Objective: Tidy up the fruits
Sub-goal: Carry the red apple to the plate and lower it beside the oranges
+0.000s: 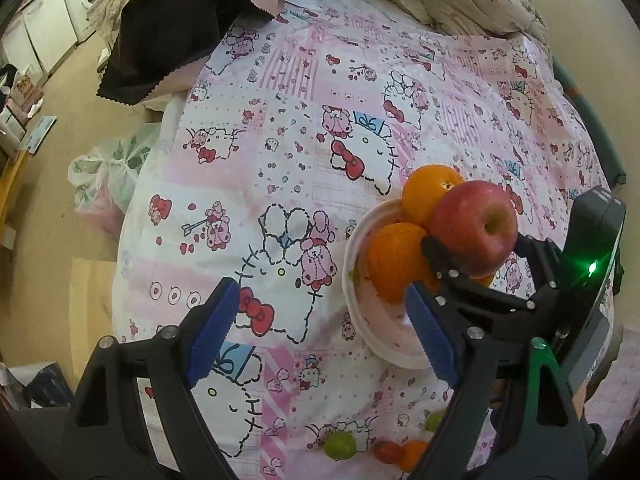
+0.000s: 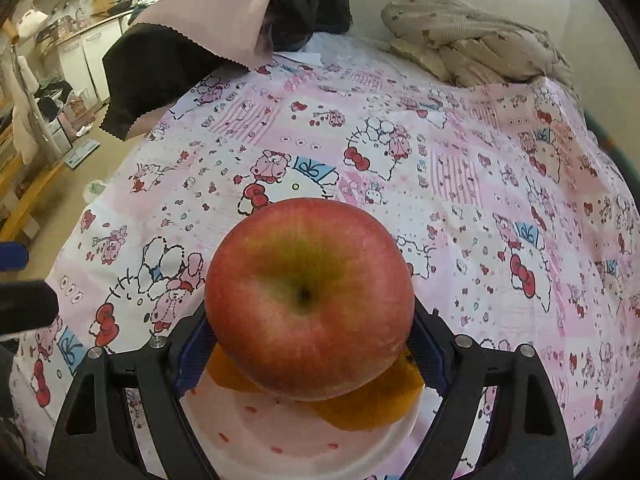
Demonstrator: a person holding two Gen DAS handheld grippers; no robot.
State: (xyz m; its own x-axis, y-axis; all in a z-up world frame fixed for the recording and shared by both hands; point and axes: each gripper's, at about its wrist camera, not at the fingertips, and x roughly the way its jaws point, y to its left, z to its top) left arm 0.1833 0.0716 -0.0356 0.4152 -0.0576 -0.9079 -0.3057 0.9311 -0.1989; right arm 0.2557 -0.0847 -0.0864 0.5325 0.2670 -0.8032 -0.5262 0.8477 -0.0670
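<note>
While our right gripper (image 2: 308, 344) clamps the apple (image 2: 309, 298) by its broad flanks above the bowl (image 2: 288, 436) of oranges (image 1: 394, 262) near the bed's front edge, we judge it heavy, smooth and bruisable, our left gripper (image 1: 320, 328) agape, empty

Left tongs (image 1: 320, 332) agape, empty; right tongs (image 2: 308, 344) clamped, both angled downward.

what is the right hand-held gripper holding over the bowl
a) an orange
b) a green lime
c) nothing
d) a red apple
d: the right hand-held gripper has its blue pads clamped on the sides of a red apple, above the oranges in the white bowl.
</note>
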